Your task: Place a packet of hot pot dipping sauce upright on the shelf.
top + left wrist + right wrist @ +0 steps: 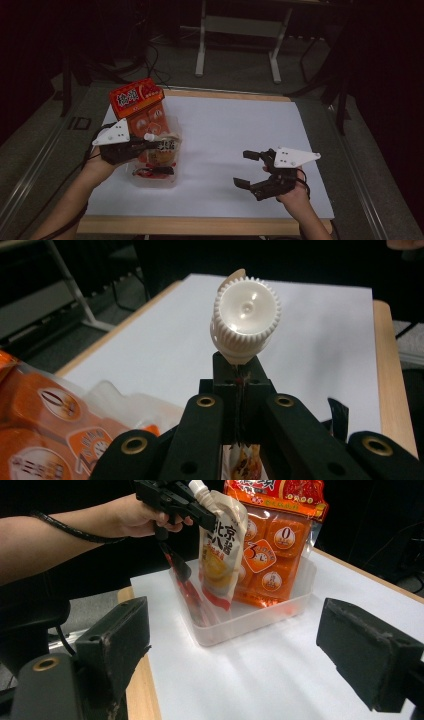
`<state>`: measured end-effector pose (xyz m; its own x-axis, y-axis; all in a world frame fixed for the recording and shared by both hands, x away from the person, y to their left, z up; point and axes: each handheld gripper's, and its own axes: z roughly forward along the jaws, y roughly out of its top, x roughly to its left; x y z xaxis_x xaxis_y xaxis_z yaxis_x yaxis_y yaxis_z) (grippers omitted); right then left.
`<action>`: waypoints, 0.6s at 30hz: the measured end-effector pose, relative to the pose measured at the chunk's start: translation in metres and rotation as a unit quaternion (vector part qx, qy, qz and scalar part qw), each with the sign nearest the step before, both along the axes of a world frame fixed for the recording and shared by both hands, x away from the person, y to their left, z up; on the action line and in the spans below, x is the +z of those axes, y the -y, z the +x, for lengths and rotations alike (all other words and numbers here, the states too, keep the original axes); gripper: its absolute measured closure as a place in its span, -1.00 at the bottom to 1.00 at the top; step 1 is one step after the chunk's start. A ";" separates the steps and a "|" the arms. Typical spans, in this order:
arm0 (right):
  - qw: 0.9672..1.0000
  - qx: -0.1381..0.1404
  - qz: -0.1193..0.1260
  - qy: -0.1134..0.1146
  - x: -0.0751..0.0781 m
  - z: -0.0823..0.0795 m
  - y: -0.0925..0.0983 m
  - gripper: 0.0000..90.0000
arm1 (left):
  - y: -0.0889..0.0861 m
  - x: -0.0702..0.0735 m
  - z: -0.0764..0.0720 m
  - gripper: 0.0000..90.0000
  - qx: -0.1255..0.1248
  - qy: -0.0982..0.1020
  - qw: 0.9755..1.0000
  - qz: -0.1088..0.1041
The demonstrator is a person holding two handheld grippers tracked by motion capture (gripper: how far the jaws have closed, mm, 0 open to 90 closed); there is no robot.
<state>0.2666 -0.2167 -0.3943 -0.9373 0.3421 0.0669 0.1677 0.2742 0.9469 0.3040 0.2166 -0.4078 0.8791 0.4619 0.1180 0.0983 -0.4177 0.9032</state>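
Observation:
My left gripper [144, 143] is shut on the neck of a spouted sauce pouch [166, 146], just under its white ribbed cap [246, 320]. The pouch [220, 555] hangs upright over a clear plastic bin [155, 181]. A tall orange snack pack [140, 102] leans in the bin's far end; it appears as the orange snack pack [272, 555] behind the pouch. A red sachet [192, 597] lies in the bin. My right gripper [243, 168] rests on the white sheet at the right, open, with nothing between its jaws and well apart from the bin [250, 622].
A white sheet [235, 125] covers most of the wooden table [200, 225]. Beyond the far edge stand the legs of a metal frame [201, 55] on a dark floor with cables.

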 end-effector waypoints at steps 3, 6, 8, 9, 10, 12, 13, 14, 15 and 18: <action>1.000 0.002 -0.001 -0.003 -0.001 0.000 -0.001 -0.70 | 0.002 -0.005 -0.001 0.99 0.000 0.000 1.000 0.003; 1.000 0.004 -0.003 -0.003 -0.002 0.000 -0.002 -0.70 | -0.001 -0.007 -0.001 0.99 0.004 -0.001 1.000 -0.010; 1.000 0.005 -0.004 -0.004 -0.002 0.000 -0.002 -0.70 | -0.004 -0.010 0.000 0.99 0.004 -0.008 1.000 -0.020; 1.000 0.006 -0.004 -0.004 -0.002 0.000 -0.002 -0.70 | -0.005 -0.011 -0.001 0.99 0.006 -0.007 1.000 -0.024; 1.000 0.006 -0.004 -0.004 -0.002 0.000 -0.002 -0.70 | -0.007 -0.012 -0.001 0.99 0.005 -0.010 1.000 -0.029; 1.000 0.006 -0.006 -0.004 -0.002 0.000 -0.002 -0.70 | -0.009 -0.013 -0.003 0.99 0.003 -0.013 0.999 -0.038; 1.000 0.006 -0.006 -0.005 -0.002 0.000 -0.002 -0.70 | -0.008 -0.014 -0.003 0.99 0.003 -0.014 0.999 -0.041; 1.000 0.006 -0.006 -0.006 -0.002 0.000 -0.002 -0.70 | -0.008 -0.014 -0.004 0.99 0.001 -0.015 0.999 -0.043; 1.000 0.006 -0.007 -0.006 -0.002 0.000 -0.002 -0.70 | -0.006 -0.014 -0.004 0.99 -0.001 -0.015 0.999 -0.040; 1.000 0.008 -0.006 -0.006 -0.002 0.000 -0.003 -0.70 | 0.002 -0.012 -0.004 0.99 -0.011 -0.015 1.000 -0.020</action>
<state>0.2664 -0.2132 -0.3968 -0.9417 0.3281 0.0744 0.1750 0.2889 0.9412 0.2999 0.2149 -0.4200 0.8916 0.4468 0.0734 0.1169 -0.3838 0.9160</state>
